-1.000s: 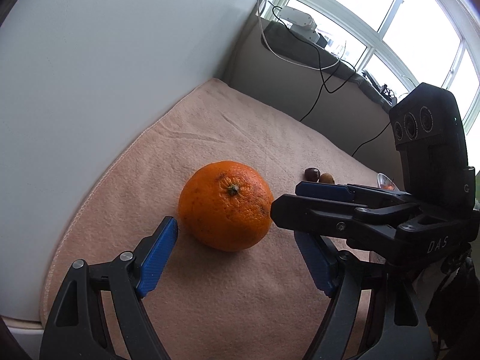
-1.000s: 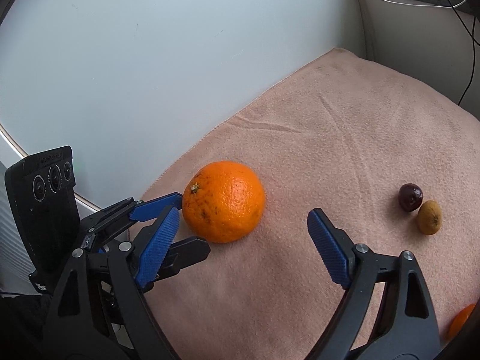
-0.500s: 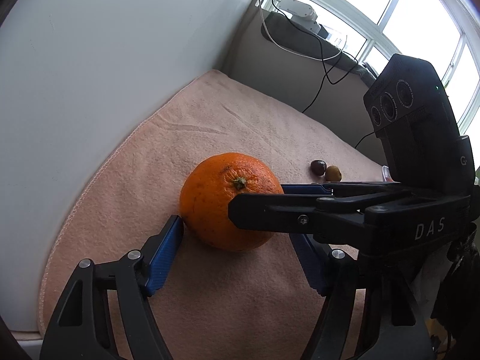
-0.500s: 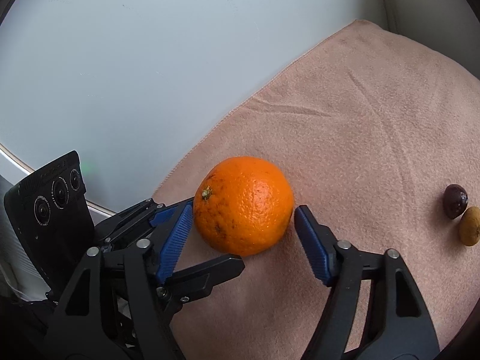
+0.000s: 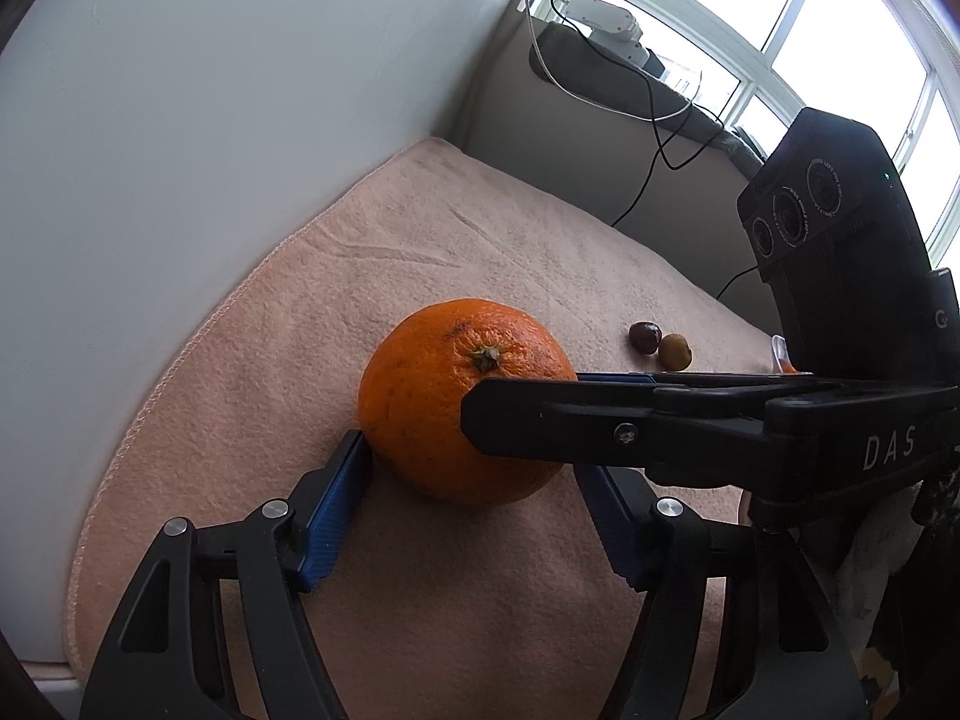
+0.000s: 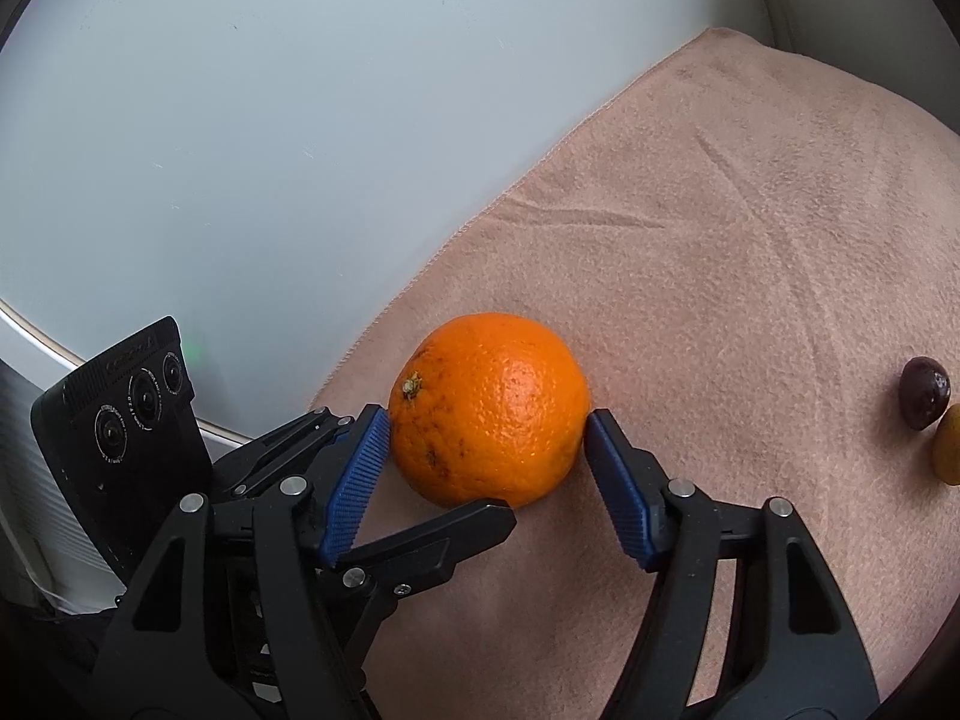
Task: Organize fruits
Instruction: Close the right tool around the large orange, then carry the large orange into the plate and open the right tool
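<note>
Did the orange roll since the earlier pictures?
Yes, a little. The orange turned on the spot: its stem, which faced the camera, now tips toward the two small fruits. It stays beside the towel's edge.

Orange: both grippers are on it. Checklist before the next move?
1. Right gripper gripping the orange: ok. Its jaws have just been closing and both pads press the fruit's sides.
2. Left gripper gripping: cannot tell. Its jaws have just been closing with the orange between them. The near pad touches, but the far pad's contact is hidden behind the right gripper's finger.
3. Grippers clear of each other: not ok. Both straddle the same orange and their fingers cross.
4. Orange supported: ok. It rests on the towel.
5. Small fruits out of the way: ok. They lie apart from the orange.
</note>
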Available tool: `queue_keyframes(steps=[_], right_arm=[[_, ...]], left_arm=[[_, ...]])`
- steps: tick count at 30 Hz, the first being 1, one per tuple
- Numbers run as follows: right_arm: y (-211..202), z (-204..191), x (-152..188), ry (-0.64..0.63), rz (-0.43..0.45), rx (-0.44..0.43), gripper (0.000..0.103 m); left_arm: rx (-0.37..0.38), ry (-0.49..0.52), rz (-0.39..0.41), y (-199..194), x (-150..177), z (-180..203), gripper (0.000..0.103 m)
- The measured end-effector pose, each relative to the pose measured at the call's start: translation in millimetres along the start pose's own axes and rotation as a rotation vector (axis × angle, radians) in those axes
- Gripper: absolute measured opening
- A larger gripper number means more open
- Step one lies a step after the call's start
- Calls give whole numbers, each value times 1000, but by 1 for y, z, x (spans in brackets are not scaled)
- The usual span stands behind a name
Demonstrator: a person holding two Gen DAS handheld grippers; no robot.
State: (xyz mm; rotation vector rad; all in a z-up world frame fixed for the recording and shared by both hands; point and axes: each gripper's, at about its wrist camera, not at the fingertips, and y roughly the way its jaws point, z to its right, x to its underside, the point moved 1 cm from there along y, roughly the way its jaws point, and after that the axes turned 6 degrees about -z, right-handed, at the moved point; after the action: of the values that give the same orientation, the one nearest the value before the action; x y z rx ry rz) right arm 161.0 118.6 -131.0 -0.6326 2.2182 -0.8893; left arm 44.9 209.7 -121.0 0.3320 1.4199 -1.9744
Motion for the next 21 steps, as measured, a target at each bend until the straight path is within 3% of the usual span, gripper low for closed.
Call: queue_keyframes(steps=[21], right_arm=[[-69,10,26,16,124,41,70]], left_arm=[[42,104,55,-14,-5,57,69]])
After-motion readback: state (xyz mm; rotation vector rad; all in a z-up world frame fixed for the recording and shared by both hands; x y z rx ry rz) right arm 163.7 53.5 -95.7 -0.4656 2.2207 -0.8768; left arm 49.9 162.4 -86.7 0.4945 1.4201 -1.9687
